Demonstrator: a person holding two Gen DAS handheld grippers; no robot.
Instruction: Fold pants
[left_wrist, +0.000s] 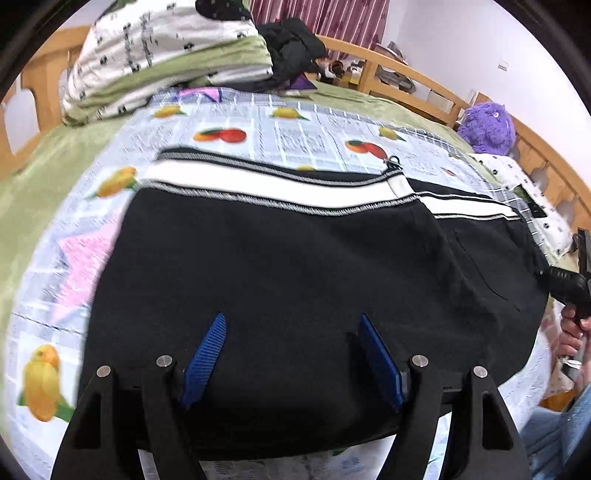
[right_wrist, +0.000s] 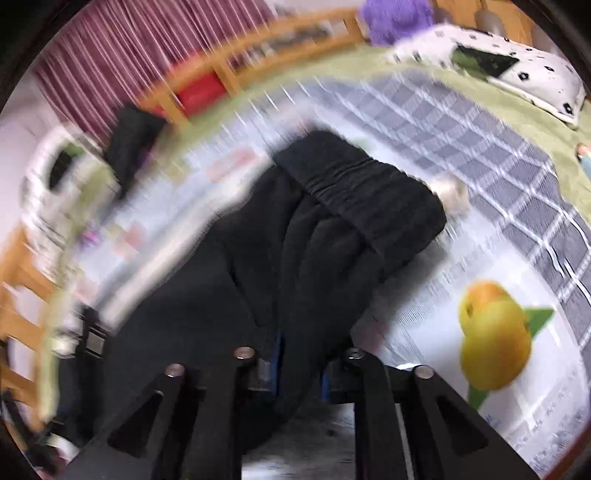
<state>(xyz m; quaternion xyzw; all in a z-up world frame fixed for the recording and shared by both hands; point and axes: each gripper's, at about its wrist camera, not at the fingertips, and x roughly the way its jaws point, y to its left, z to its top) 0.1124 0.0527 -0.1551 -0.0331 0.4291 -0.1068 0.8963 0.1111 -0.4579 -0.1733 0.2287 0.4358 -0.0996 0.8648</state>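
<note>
The black pants (left_wrist: 295, 258), with a white side stripe (left_wrist: 258, 181), lie spread flat on the fruit-print sheet (left_wrist: 295, 129) of a bed. My left gripper (left_wrist: 291, 321) hovers over the near part of the black cloth, open, its blue pads (left_wrist: 205, 358) wide apart and gripping nothing. In the blurred right wrist view the pants (right_wrist: 295, 258) are bunched, the elastic waistband (right_wrist: 365, 195) lying across the top. My right gripper (right_wrist: 301, 358) is shut on a fold of this black fabric. A person's hand (left_wrist: 570, 339) holding a gripper handle shows at the right edge of the left wrist view.
Folded bedding (left_wrist: 166, 62) and dark clothes (left_wrist: 295, 48) are piled at the far end of the bed. A purple plush toy (left_wrist: 487, 127) and a patterned pillow (right_wrist: 517, 74) lie by the wooden bed rail (left_wrist: 406, 74). Green bedspread (left_wrist: 44, 158) borders the sheet.
</note>
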